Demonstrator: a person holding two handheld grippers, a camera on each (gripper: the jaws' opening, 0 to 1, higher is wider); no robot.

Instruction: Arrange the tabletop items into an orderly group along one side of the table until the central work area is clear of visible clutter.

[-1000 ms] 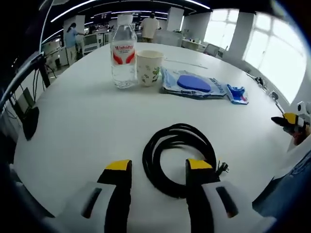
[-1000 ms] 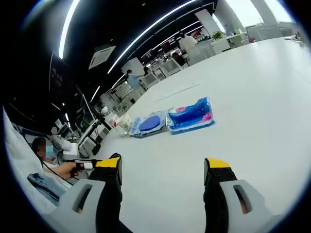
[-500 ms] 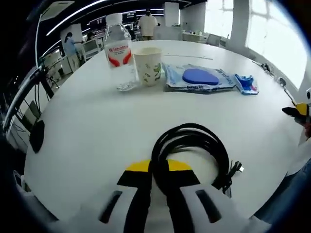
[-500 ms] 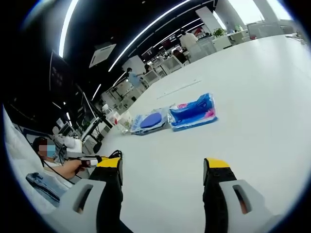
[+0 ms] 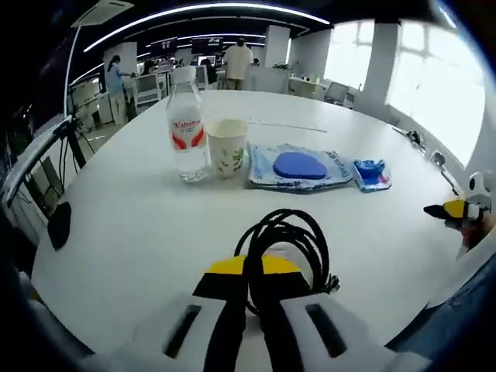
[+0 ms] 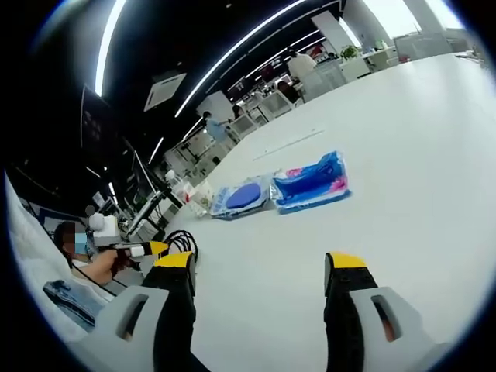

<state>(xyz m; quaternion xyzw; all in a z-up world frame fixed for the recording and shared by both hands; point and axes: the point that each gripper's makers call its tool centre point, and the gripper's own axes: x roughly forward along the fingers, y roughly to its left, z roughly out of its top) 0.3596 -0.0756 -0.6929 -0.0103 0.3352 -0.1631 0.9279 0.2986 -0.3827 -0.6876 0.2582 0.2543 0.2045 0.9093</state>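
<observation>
Left gripper view: left gripper (image 5: pixel 246 273) clamps the coiled black cable (image 5: pixel 288 242), lying nearer than the clear plastic water bottle (image 5: pixel 188 124) heading the row; right gripper (image 6: pixel 262 271) hovers spread, empty.

Ahead of your left gripper (image 5: pixel 248 271), the black cable coil (image 5: pixel 288 242) pinched between its jaws sits directly in front, so nothing passes low there. Beyond it a wide band of bare white table (image 5: pixel 132 225) gives you room. At the far side, the water bottle (image 5: pixel 187 128), paper cup (image 5: pixel 226 147), blue-disc packet (image 5: pixel 298 166) and small blue packet (image 5: pixel 370 173) form a near-continuous row. Your right gripper (image 6: pixel 260 267), jaws apart, has bare table ahead, with the blue-and-pink packet (image 6: pixel 311 182) farther on.
</observation>
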